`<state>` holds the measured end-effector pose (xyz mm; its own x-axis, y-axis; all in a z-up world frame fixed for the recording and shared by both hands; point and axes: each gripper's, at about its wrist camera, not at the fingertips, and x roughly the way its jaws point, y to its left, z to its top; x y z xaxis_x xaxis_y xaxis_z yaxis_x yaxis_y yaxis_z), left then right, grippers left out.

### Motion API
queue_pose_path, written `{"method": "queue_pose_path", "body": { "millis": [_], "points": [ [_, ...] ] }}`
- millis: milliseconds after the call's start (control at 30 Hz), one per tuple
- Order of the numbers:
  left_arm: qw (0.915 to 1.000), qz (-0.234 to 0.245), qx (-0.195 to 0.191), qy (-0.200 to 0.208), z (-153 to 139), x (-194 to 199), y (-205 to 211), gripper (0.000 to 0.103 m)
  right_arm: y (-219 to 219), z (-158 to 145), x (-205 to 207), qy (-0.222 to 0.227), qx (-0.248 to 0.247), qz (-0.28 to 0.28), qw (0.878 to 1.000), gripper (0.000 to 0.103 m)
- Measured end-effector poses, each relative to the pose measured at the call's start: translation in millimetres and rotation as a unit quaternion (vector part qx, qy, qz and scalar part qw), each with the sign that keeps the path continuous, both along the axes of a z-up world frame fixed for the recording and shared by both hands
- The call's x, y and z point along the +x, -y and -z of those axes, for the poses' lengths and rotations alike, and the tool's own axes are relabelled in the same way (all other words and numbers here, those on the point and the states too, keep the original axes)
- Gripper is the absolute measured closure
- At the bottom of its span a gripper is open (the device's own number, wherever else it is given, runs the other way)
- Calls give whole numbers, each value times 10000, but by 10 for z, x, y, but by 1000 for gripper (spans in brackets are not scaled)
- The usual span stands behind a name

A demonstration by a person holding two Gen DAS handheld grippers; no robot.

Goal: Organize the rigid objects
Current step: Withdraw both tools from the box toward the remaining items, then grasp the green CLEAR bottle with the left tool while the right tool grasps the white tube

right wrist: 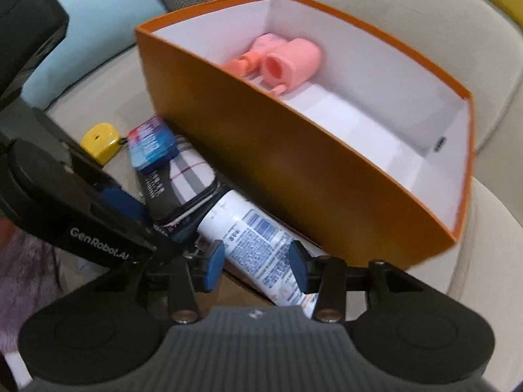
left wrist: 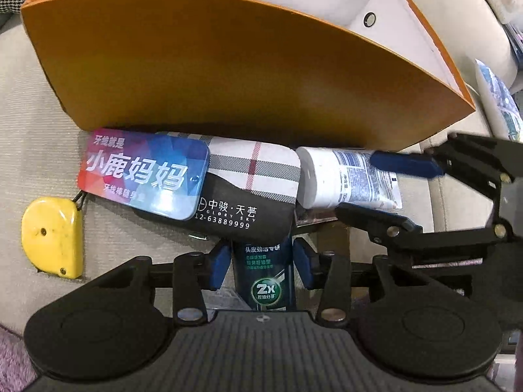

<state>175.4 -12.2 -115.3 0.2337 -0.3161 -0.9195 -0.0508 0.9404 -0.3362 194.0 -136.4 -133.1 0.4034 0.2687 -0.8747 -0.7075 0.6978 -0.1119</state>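
Items lay on a beige cushioned surface [left wrist: 19, 124] in front of an orange box [left wrist: 228, 75] with a white interior, which held a pink object [right wrist: 287, 62] at its far end.

At far left sat a yellow tape measure [left wrist: 52, 236], apart from the rest. Just right of it, a colourful flat tin [left wrist: 143, 173] with Chinese lettering rested on top of a plaid and black case [left wrist: 248, 189]; both lay close against the front wall of the box. Under the case, a dark green tube [left wrist: 264, 277] pointed toward the camera.

Left tongs [left wrist: 264, 261] stood partly open, one blue pad on either side of the green tube; a narrow gap showed on each side, so no grip was confirmed.

Right of the case, a white tube [left wrist: 343, 179] with blue print lay on its side along the box front, its cap touching the edge of the case.

Right tongs [right wrist: 256, 269] straddled the white tube, jaws partly open. In the right wrist view, which was blurred, the pads sat at the tube's sides; whether they pressed on it could not be told.
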Motion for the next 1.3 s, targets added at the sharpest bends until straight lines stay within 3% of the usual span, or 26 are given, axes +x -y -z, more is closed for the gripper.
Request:
{"method": "queue_pose_path", "body": {
  "millis": [200, 500, 700, 933, 1300],
  "points": [
    [9999, -5, -82, -60, 36, 41, -20, 54, 11, -1, 128, -111, 20, -404, 9991, 43],
    [9999, -31, -132, -75, 48, 55, -65, 56, 68, 107, 305, -649, 400, -428, 9962, 44],
    [9999, -50, -115, 38, 28, -13, -41, 57, 55, 12, 190, -265, 200, -392, 9987, 53],
    [9998, -112, -142, 125, -54, -119, -29, 57, 252, -197, 91, -7, 290, 93, 9995, 62],
    [9987, -199, -430, 199, -222, -350, -60, 57, 345, -242, -160, -283, 794, 832, 9930, 75]
  ]
}}
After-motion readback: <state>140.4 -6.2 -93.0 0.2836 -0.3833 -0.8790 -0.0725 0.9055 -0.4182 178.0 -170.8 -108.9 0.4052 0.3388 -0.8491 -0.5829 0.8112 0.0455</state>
